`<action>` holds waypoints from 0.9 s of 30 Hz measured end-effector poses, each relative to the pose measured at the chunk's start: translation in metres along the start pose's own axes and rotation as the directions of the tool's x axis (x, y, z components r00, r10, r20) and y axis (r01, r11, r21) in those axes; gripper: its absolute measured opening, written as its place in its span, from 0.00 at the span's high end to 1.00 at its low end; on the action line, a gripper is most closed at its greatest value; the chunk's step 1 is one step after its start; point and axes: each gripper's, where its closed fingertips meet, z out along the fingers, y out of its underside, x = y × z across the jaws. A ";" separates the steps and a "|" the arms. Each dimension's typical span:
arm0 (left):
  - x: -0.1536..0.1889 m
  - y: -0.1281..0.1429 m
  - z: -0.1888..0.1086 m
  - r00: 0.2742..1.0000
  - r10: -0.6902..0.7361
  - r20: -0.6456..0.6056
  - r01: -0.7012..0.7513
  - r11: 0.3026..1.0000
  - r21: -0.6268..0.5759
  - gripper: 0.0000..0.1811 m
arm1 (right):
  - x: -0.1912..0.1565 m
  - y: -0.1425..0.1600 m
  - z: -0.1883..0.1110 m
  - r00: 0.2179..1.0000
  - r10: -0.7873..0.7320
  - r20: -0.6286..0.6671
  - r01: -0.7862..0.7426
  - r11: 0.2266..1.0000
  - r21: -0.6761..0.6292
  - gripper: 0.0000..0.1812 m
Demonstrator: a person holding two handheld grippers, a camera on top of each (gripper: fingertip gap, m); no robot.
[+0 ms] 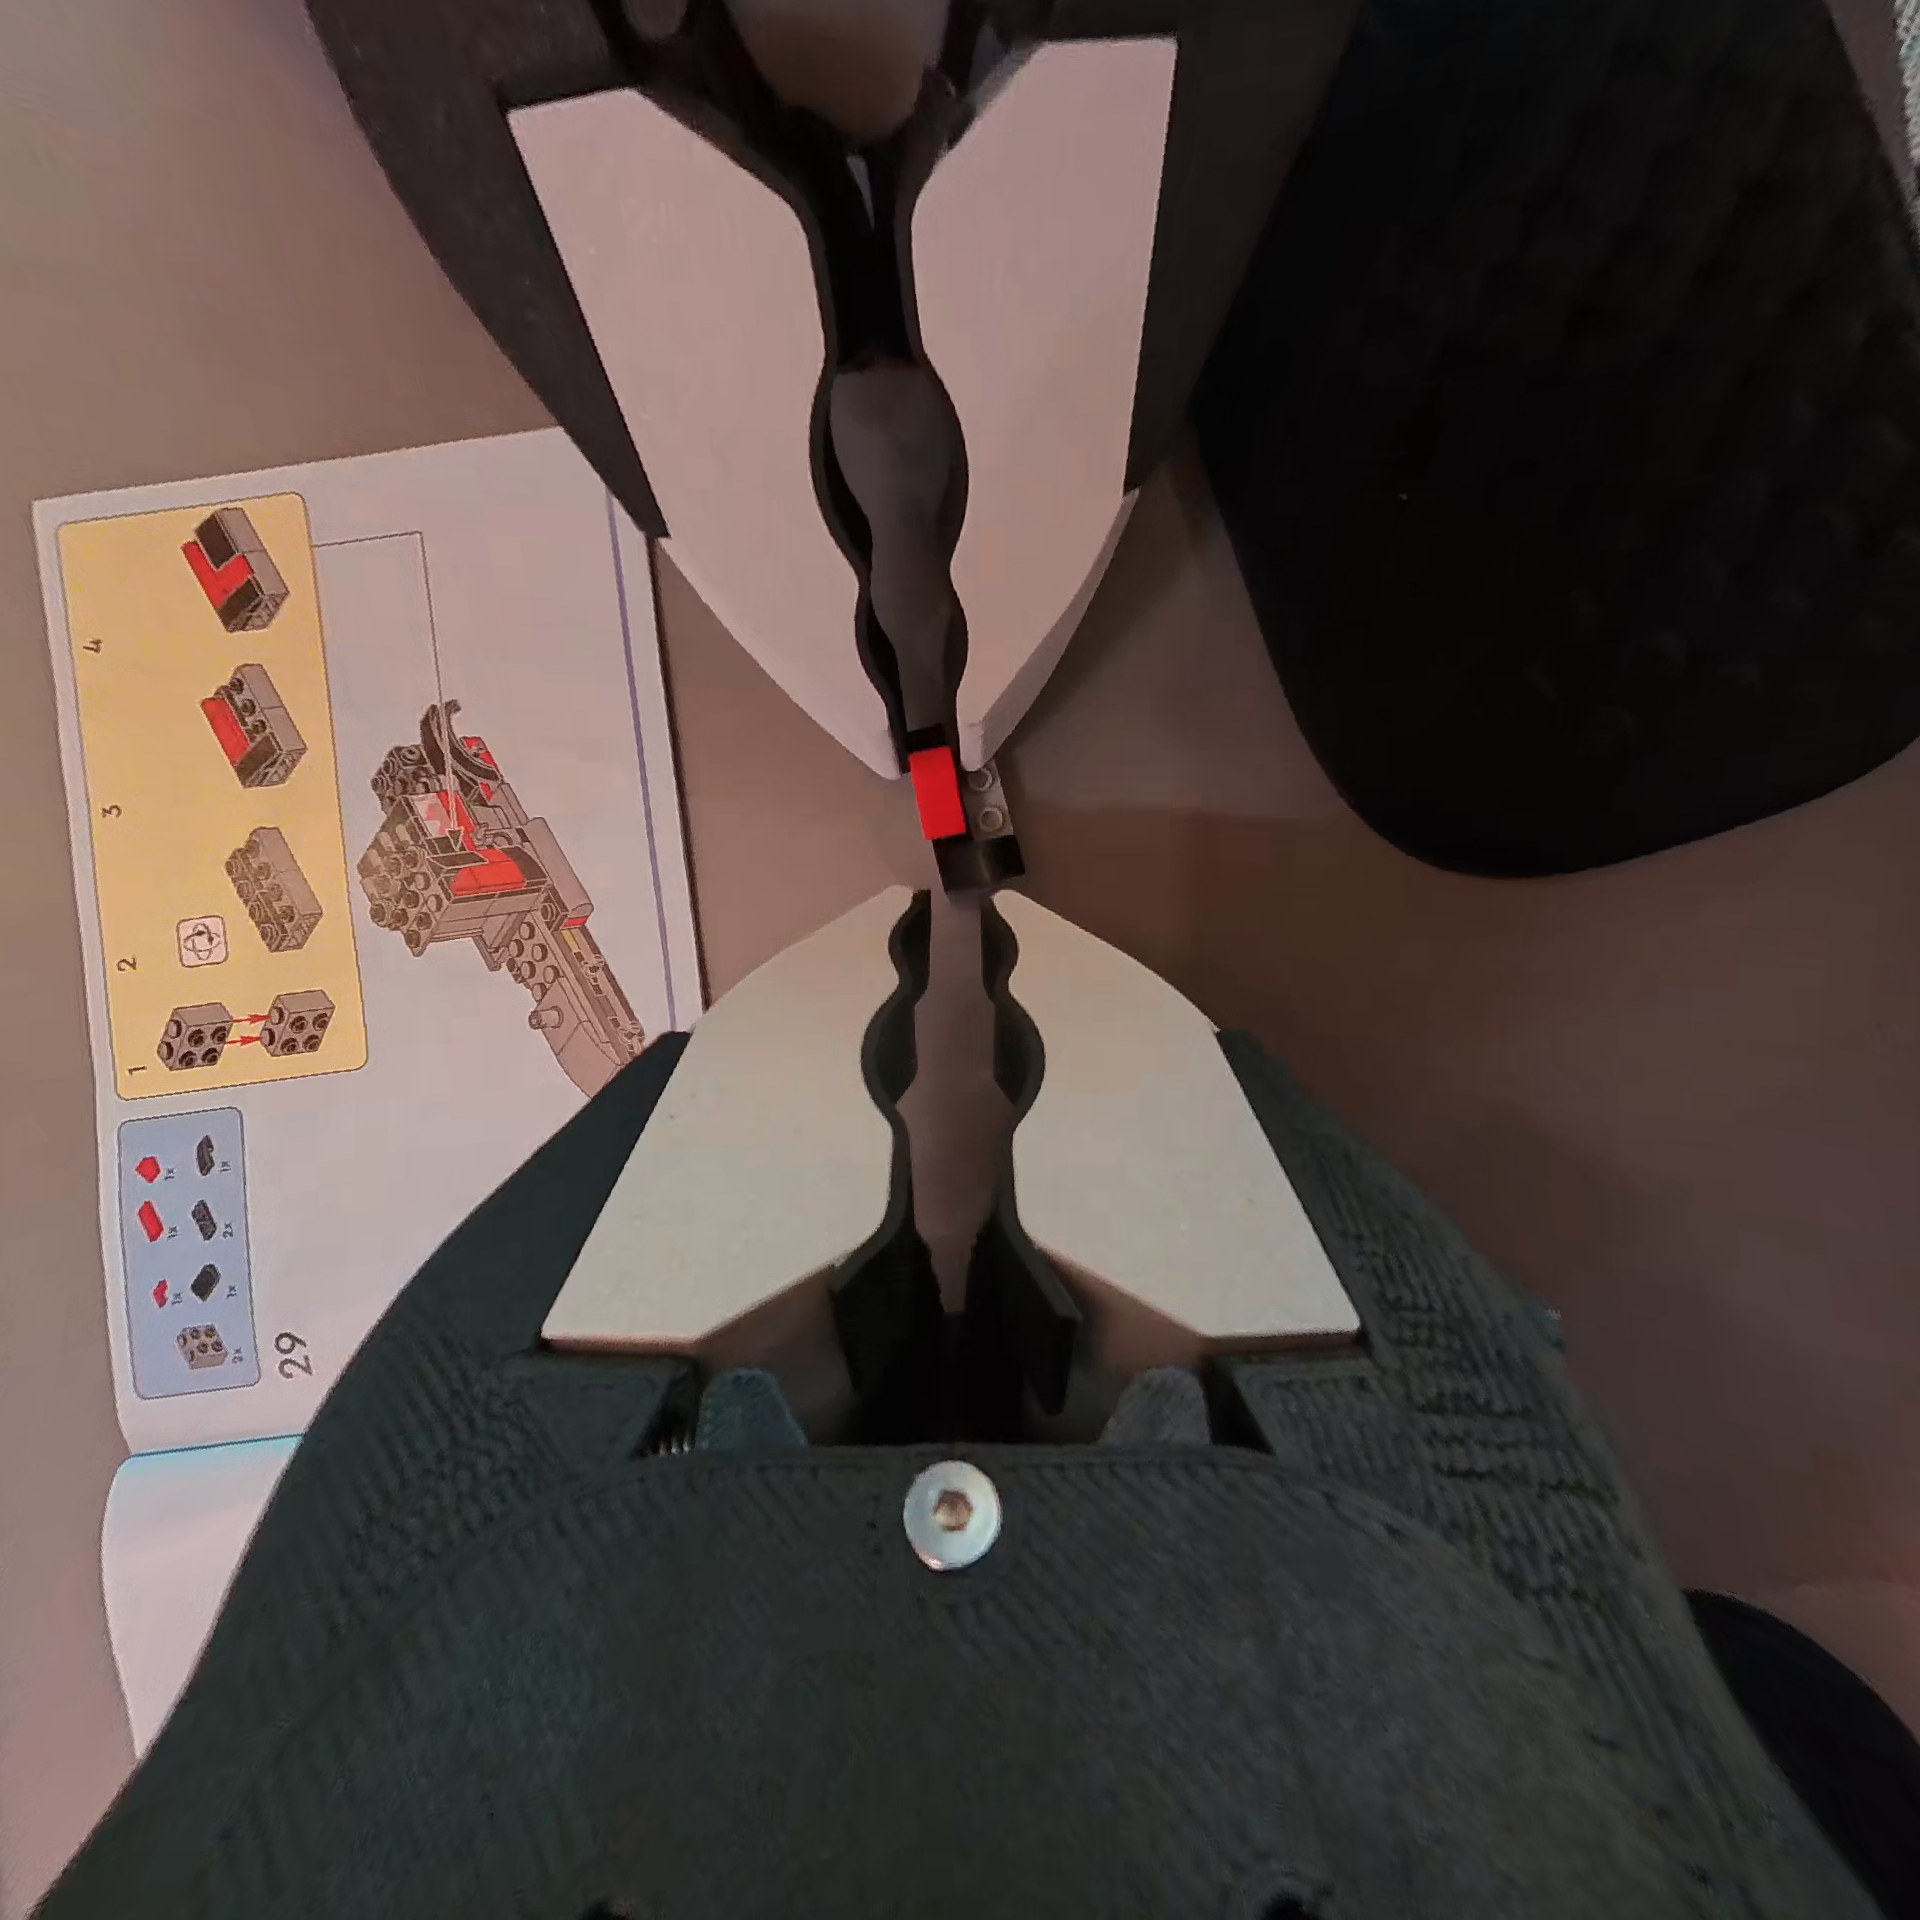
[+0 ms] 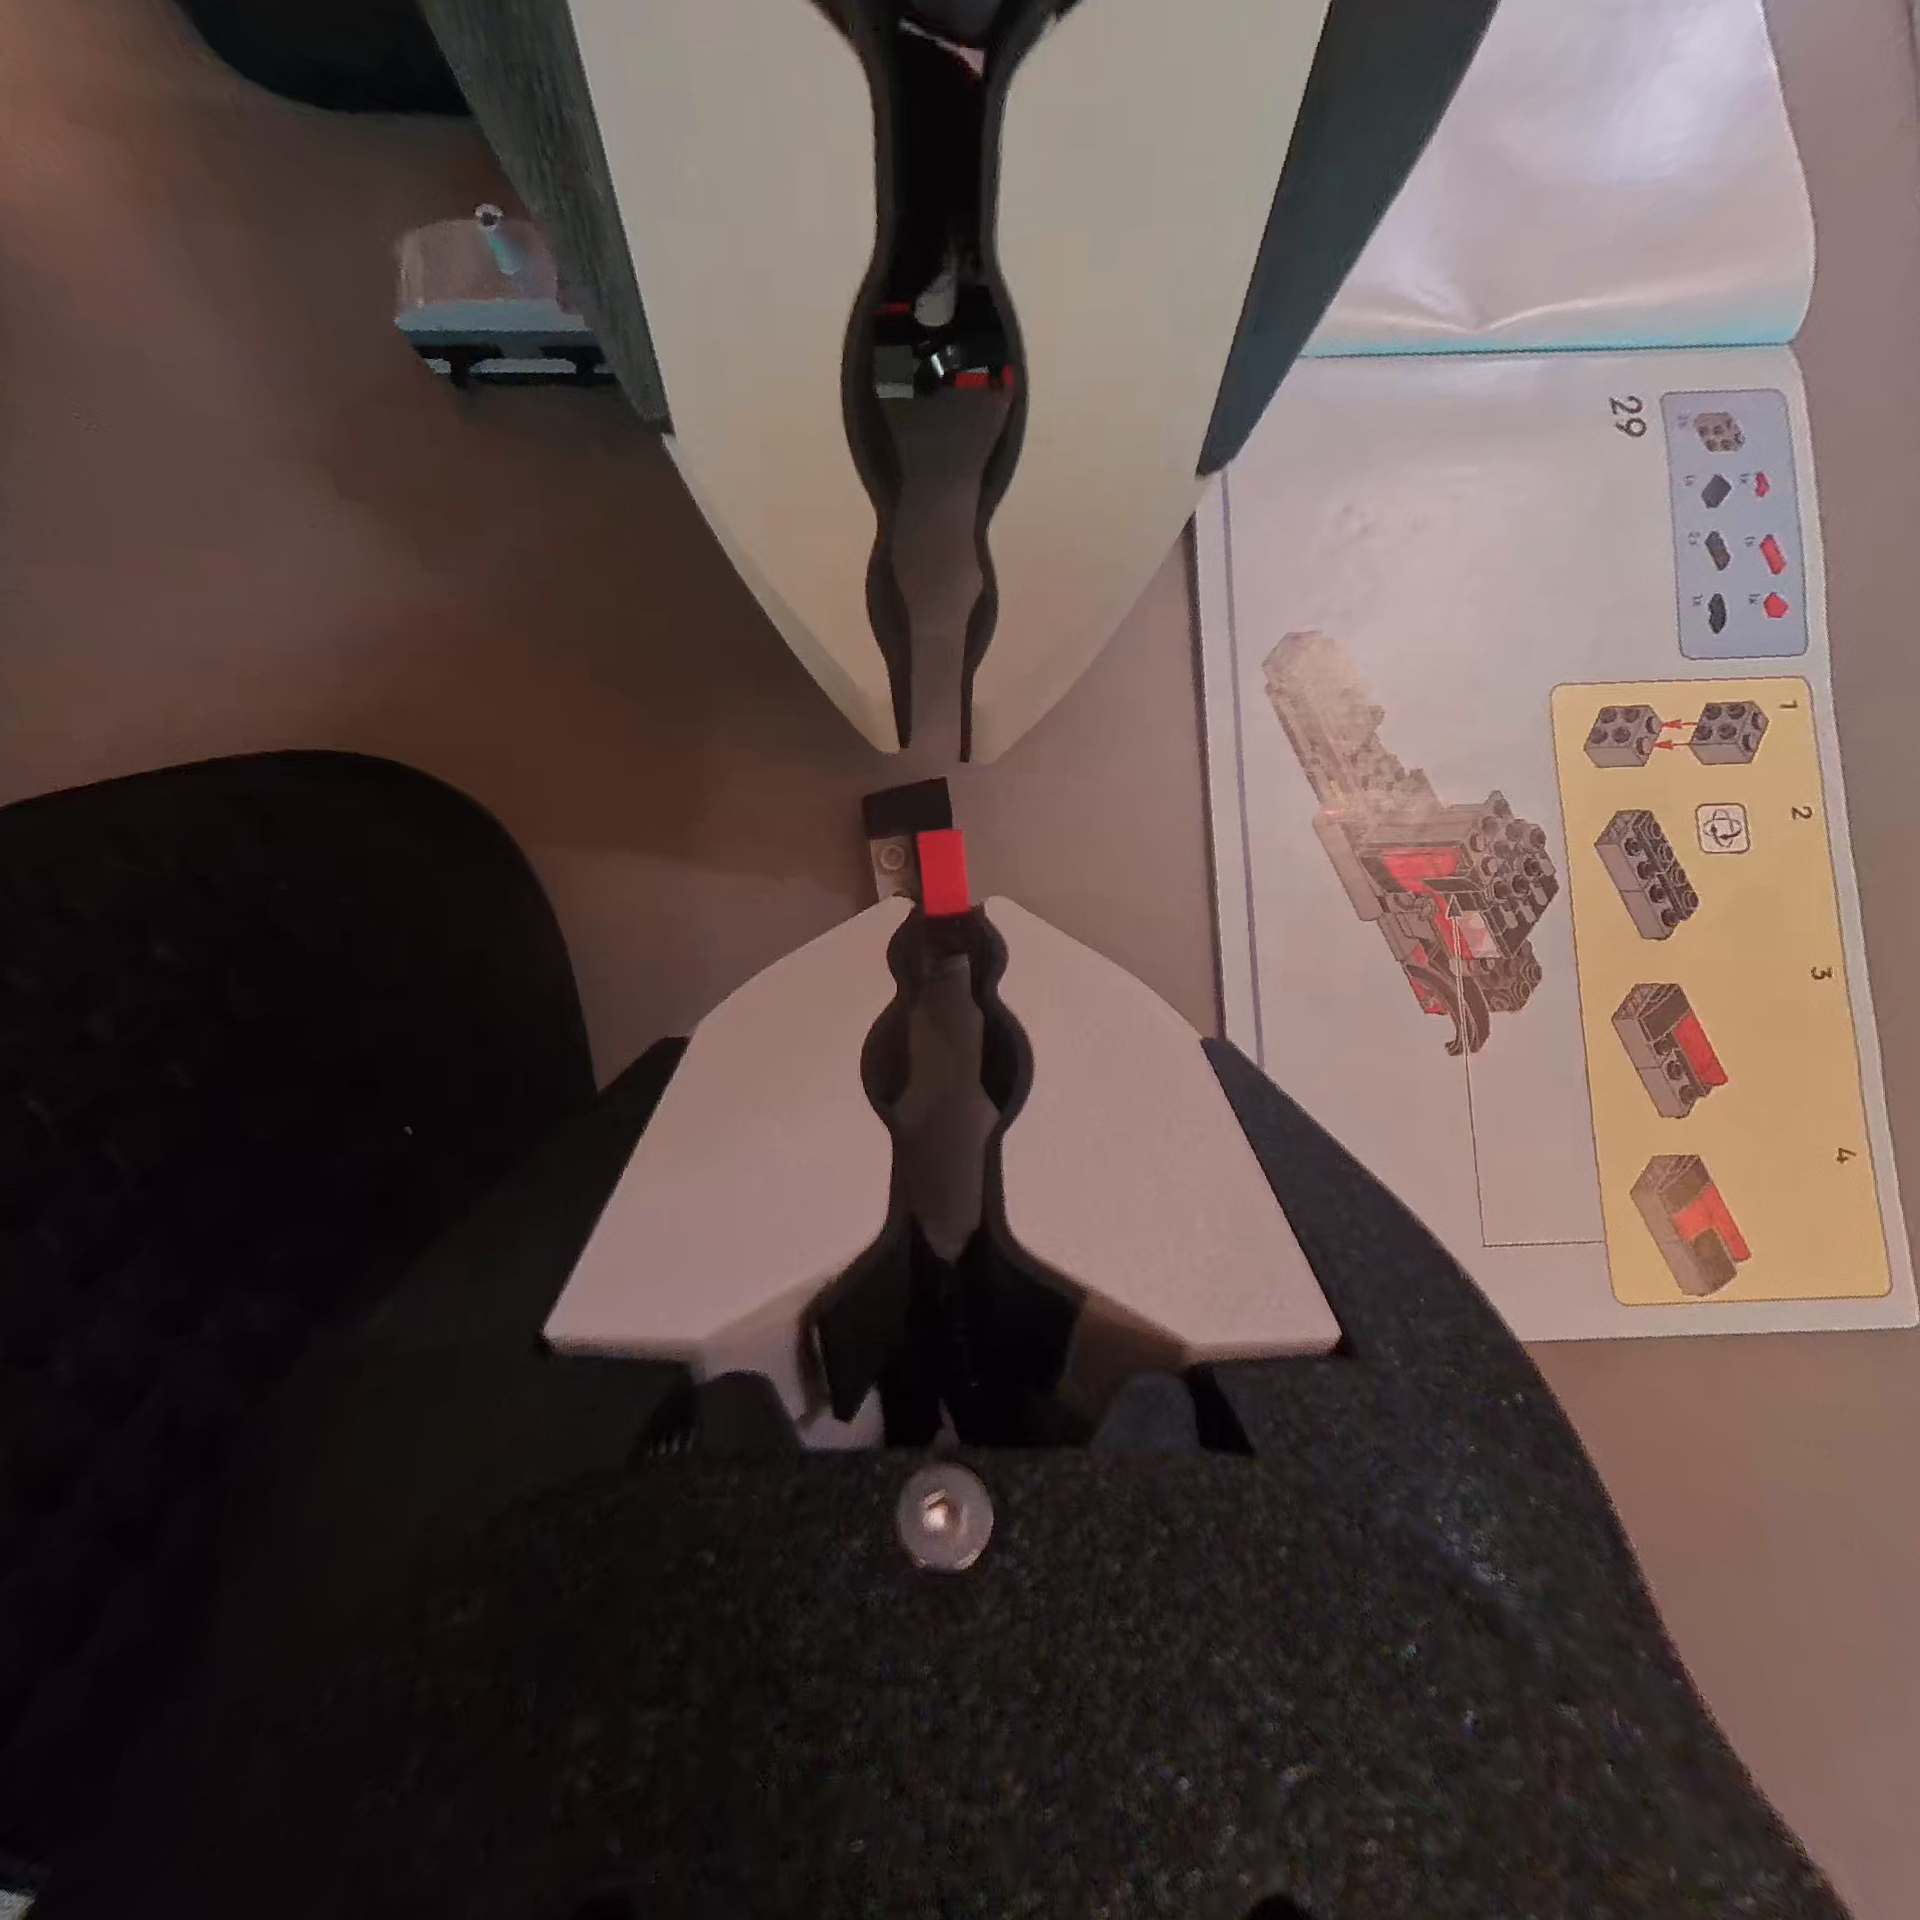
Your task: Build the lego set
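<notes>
A small lego sub-assembly (image 1: pixel 961 821) hangs between the two grippers, which face each other tip to tip. It is a red tile (image 2: pixel 940 868) on a grey studded brick (image 2: pixel 891 860) with a black piece (image 2: pixel 906 805) at one end. My right gripper (image 2: pixel 943 906) is shut on the red-tile end; it also shows in the left wrist view (image 1: pixel 932 753). My left gripper (image 1: pixel 954 902) has its jaws a narrow gap apart and holds nothing. Its tips sit just off the black piece (image 1: pixel 977 868). In the right wrist view the left gripper (image 2: pixel 932 750) shows a sliver of table before the black piece.
An open instruction booklet (image 1: pixel 364 831) lies on the brown table (image 1: pixel 1351 1039); it also shows in the right wrist view (image 2: pixel 1558 831). A dark fabric seat (image 1: pixel 1558 416) is on the other side. A partly built grey model (image 2: pixel 488 291) stands behind the left gripper. Left and right tips are no more than a few centimetres apart.
</notes>
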 end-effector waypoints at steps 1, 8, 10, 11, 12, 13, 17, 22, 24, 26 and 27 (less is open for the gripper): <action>0.000 0.001 0.001 1.000 0.006 0.000 -0.006 1.000 -0.010 0.95 | 0.000 0.000 0.000 1.000 -0.006 0.002 0.006 1.000 -0.003 0.96; 0.000 -0.001 0.005 1.000 0.020 0.008 -0.020 1.000 -0.021 0.95 | 0.000 0.000 0.000 1.000 -0.026 0.007 0.026 1.000 -0.008 0.96; 0.000 -0.001 0.006 1.000 0.021 0.010 -0.021 1.000 -0.022 0.95 | -0.001 -0.001 0.000 1.000 -0.029 0.006 0.029 1.000 -0.006 0.95; 0.000 -0.001 0.006 1.000 0.022 0.012 -0.022 0.999 -0.025 0.95 | -0.001 -0.001 0.001 1.000 -0.031 0.006 0.031 1.000 -0.004 0.95; 0.000 -0.001 0.007 1.000 0.024 0.011 -0.023 0.999 -0.029 0.95 | -0.001 -0.001 0.000 0.999 -0.031 0.007 0.031 1.000 -0.003 0.95; 0.001 -0.001 0.007 1.000 0.026 0.008 -0.025 0.999 -0.030 0.95 | 0.000 -0.001 0.000 1.000 -0.031 0.007 0.031 1.000 -0.003 0.95; 0.002 -0.001 0.008 0.999 0.031 0.012 -0.030 0.999 -0.030 0.95 | -0.001 0.000 0.000 1.000 -0.029 0.011 0.029 1.000 -0.004 0.95; 0.002 -0.002 0.008 1.000 0.027 0.007 -0.027 0.999 -0.021 0.95 | 0.000 -0.001 0.000 1.000 -0.026 0.007 0.026 1.000 -0.003 0.94; 0.002 -0.002 0.008 1.000 0.028 0.011 -0.028 0.999 -0.021 0.95 | 0.000 -0.001 -0.001 1.000 -0.016 0.009 0.016 1.000 0.005 0.94; 0.002 -0.002 0.008 1.000 0.027 0.012 -0.027 0.999 -0.020 0.95 | 0.001 -0.003 -0.003 1.000 -0.007 -0.006 0.007 1.000 0.024 0.94; 0.002 -0.002 0.008 1.000 0.025 0.012 -0.025 0.999 -0.020 0.95 | 0.002 -0.004 -0.004 1.000 -0.011 -0.018 0.011 0.999 0.039 0.94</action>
